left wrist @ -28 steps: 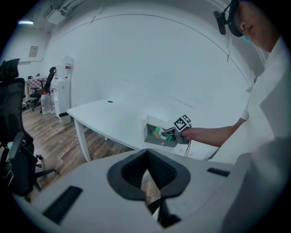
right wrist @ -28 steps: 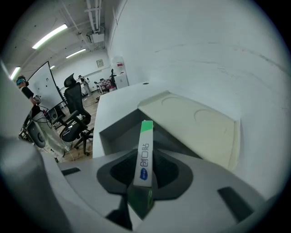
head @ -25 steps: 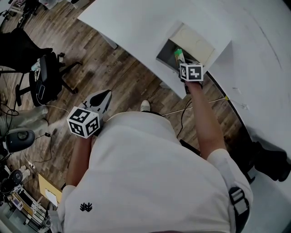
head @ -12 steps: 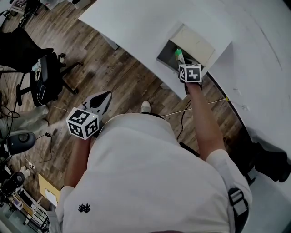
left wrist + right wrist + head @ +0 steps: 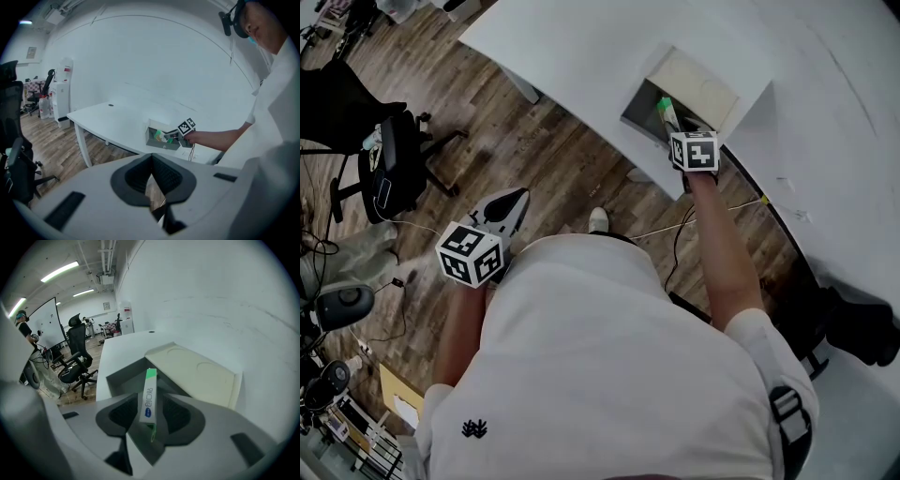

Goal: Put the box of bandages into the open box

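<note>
1. The left gripper [image 5: 151, 158] is held closest to the person, well short of the open box [image 5: 124, 378] and off the table's edge. Its jaws are seen pressed together, with nothing between them.
2. The right gripper [image 5: 151, 414] is held at the near rim of the open box and pointed down into it. Its jaws have just been opening and are now spread wide.
3. The box of bandages [image 5: 149, 386] is seen between those jaws, its green end leading into the open box; the pads are not pressed on it.
4. The open box is set on the white table [image 5: 581, 47], with its lid folded back on the far side.
5. Well beyond the open box, to its left, an office chair [image 5: 77, 369] is seen on the wooden floor.
</note>
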`<state>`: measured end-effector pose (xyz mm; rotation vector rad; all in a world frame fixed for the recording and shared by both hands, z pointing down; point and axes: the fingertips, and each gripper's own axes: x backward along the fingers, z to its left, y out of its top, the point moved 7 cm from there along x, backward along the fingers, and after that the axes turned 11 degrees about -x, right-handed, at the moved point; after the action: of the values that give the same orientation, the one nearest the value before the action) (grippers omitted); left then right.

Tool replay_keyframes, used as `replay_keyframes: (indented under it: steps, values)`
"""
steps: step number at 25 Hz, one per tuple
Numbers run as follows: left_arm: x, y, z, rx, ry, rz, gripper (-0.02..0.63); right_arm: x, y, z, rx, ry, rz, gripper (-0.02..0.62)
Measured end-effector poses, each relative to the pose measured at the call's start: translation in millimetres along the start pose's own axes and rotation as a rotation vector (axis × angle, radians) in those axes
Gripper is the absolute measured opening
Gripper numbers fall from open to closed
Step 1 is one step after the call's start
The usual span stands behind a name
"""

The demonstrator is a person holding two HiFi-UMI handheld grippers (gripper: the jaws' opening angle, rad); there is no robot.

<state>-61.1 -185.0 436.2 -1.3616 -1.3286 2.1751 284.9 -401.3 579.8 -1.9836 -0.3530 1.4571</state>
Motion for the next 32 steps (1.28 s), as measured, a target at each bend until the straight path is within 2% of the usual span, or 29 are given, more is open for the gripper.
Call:
replay_keyframes:
  steps: [6,12,16,20,23,32]
  values:
    - [13,-8,1,-0.013,-0.022,-0.02,0.006,22,-2,8,0.01,-0.033,-0.034,0.171]
    - [34,-19,6,-0.018,-0.05,-0.046,0.006,56,-4,20,-0.031,-0.08,-0.084,0.167]
    - [45,-28,7,-0.03,-0.077,-0.059,0.006,83,-15,34,-0.046,-0.109,-0.125,0.126]
    - [56,-39,5,-0.037,-0.115,-0.071,0.006,109,-31,54,-0.053,-0.129,-0.162,0.048]
    - [65,-47,3,-0.047,-0.143,-0.072,0.006,125,-46,73,-0.066,-0.127,-0.164,0.023]
    - [92,-70,4,-0.064,-0.198,-0.077,0.006,167,-87,145,-0.081,-0.079,-0.181,0.009]
